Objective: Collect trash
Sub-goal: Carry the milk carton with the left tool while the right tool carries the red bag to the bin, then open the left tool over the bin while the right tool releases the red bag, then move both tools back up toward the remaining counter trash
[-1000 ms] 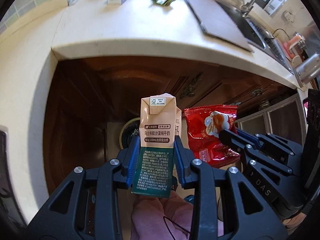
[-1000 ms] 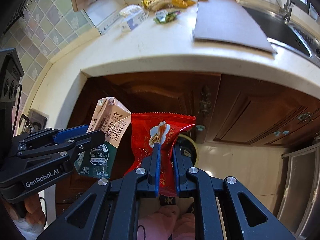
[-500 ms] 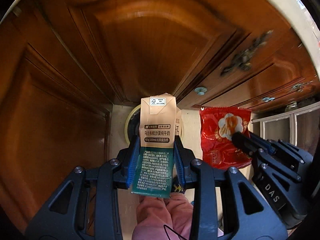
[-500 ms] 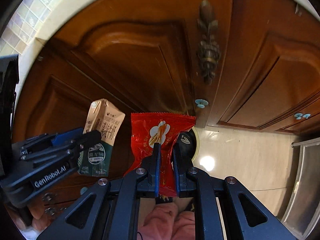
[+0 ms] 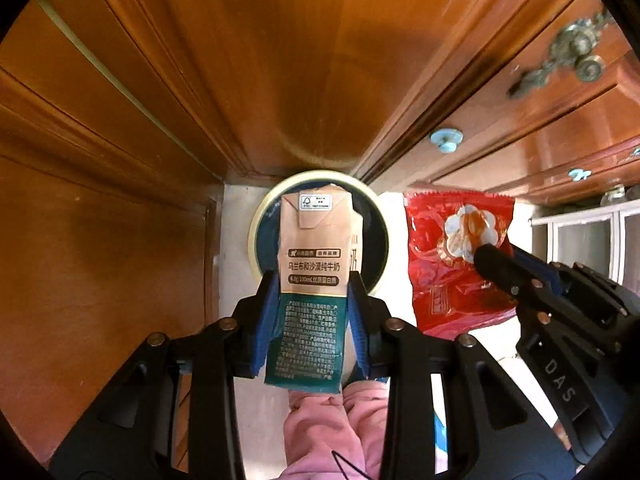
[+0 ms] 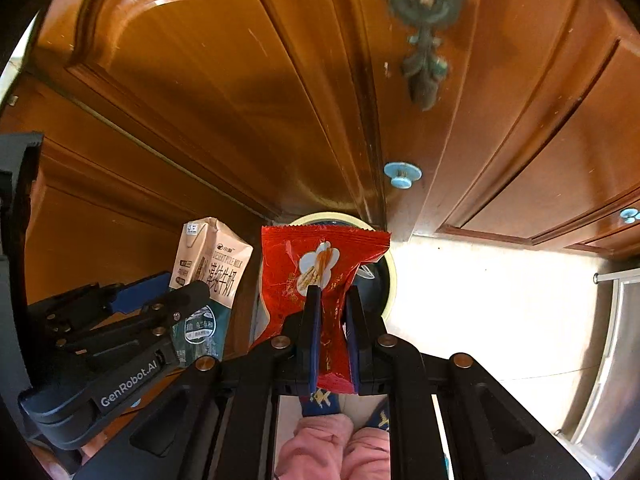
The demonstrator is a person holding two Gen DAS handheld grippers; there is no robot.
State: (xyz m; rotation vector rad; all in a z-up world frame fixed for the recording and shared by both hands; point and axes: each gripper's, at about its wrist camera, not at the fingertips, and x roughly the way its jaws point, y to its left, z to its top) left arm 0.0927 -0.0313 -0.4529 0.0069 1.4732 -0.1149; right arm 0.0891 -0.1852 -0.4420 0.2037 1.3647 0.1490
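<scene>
1. Both tools have been sinking: a second ago the desk top and sink were showing above the carton and wrapper, and now only cabinet doors and floor are filling both views, with the bin looming larger under the carton.
2. Wooden cabinet doors [image 5: 280,60] are taking up most of each view, meeting in a corner behind the bin; small blue knobs [image 6: 402,174] and an ornate metal handle [image 6: 424,20] are sitting on them.
3. Pale floor [image 6: 500,300] is spreading to the right of the bin.
4. A round bin [image 5: 256,232] with a cream rim and dark inside is standing on the floor in the corner.
5. The left tool [image 5: 314,304] is pointing down and clamping the milk carton [image 5: 316,264] by its sides, the carton hanging directly over the bin's mouth.
6. The right tool [image 6: 332,312] is pinching the red wrapper [image 6: 320,264] tight between its fingers; in the left view the wrapper is hanging just right of the bin, and in the right view it is overlapping the rim.
7. Pink trouser legs [image 6: 332,448] of the person are showing below the tools.
</scene>
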